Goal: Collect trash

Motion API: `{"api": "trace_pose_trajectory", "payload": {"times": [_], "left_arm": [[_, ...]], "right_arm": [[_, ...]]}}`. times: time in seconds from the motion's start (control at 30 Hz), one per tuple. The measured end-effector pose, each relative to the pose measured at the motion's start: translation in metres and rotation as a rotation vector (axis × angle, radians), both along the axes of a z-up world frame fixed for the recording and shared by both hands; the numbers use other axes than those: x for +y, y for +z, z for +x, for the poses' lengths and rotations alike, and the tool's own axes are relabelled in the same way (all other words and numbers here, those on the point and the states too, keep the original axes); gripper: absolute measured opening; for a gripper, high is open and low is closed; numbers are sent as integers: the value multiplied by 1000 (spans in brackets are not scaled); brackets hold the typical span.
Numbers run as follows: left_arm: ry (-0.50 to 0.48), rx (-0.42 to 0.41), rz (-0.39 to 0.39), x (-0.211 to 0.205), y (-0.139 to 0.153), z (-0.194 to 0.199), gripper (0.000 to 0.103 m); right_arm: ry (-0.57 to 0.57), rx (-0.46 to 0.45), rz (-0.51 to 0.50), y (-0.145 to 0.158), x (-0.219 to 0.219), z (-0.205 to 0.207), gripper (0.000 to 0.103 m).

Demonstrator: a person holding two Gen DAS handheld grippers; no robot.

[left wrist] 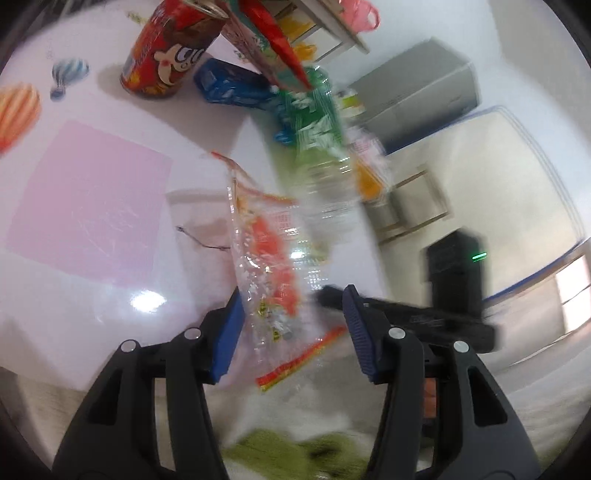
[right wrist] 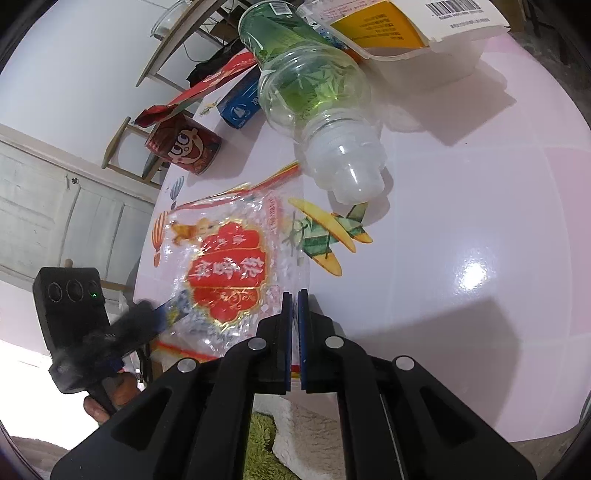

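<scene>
My right gripper (right wrist: 295, 295) is clamped on the near edge of the clear snack bag (right wrist: 225, 273), which lies at the table's (right wrist: 480, 221) rim. My left gripper (left wrist: 293, 314) stands apart, the bag between its 2 pads without a visible squeeze. The plastic bottle (right wrist: 314, 103) lies beyond; open tabletop stretches to my right.

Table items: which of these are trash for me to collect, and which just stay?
Trash to collect:
clear snack bag, pinched by the right gripper
green-label bottle, lying on its side
red can
blue packet
torn carton

Staying put:
airplane sticker
balloon sticker
pink square on the table
</scene>
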State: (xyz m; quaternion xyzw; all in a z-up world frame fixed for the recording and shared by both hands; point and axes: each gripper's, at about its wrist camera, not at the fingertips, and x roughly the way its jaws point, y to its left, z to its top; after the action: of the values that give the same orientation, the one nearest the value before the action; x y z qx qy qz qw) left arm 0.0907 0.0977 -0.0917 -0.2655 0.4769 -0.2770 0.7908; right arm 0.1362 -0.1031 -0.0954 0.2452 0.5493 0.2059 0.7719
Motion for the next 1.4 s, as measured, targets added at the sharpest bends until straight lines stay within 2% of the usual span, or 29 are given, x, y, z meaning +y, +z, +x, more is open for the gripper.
{"api": "trace_pose_trajectory", "payload": {"times": [0.13,0.27,0.37,0.47,0.53,0.6,0.67,0.8,0.83,0.93,1.1,1.13,1.23,1.4], "left_arm": [[-12,-23,126,-12,-2,3,23],[-5,-53,203,-13,-1,2,18],[1,-69,238,-12,0,2,17],[7,-77,260,-11,1,2,16],[10,-76,258,-9,1,3,16],[16,-72,248,-6,0,3,16],[23,-72,246,-5,0,3,16],[29,-70,243,-5,0,1,16],[29,-69,242,-6,0,1,16],[26,-68,240,-5,0,1,16],[21,-66,235,-5,0,2,16],[20,-67,236,-4,0,1,16],[19,-69,239,-4,0,1,16],[19,-73,242,-5,0,1,16]], "right_arm": [[6,-20,-9,2,2,-1,4],[14,-62,-35,13,0,-3,7],[8,-179,-94,42,-10,-9,10],[-55,-344,-147,86,-33,-11,30],[-111,-425,-186,110,-49,-2,53],[-171,-456,-234,125,-63,11,57],[-188,-484,-285,134,-68,27,65],[-123,-523,-471,132,-49,58,77],[-111,-528,-523,127,-43,67,77],[-92,-494,-581,109,-39,89,77],[-92,-415,-584,85,-46,107,75],[-100,-405,-585,83,-46,108,65],[-121,-397,-584,83,-48,106,46],[-143,-398,-587,84,-49,101,19]]}}
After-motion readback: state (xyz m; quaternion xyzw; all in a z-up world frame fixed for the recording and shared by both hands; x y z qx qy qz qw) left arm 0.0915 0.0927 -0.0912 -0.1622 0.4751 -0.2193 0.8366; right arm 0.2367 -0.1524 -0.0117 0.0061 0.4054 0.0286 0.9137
